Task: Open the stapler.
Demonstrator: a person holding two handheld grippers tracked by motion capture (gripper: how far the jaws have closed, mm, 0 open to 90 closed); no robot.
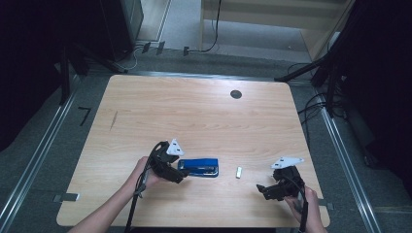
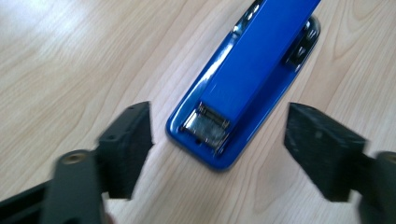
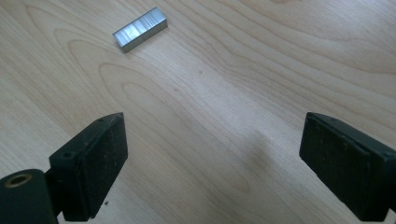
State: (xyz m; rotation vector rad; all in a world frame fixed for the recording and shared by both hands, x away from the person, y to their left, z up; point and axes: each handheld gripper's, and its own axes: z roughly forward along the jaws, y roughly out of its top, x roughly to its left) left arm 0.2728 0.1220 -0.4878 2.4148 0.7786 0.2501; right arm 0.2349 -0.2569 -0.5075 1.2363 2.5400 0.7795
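Low over the wooden tabletop, the left hand-held gripper is held with its jaws spread wide and nothing between the pads. A blue stapler is seen lying flat just ahead of it, the near end reaching into the gap between the jaws without touching either one. The right hand-held gripper is likewise held wide apart and empty. A small silver block of staples is seen lying ahead of it and toward its left jaw, well clear of both pads.
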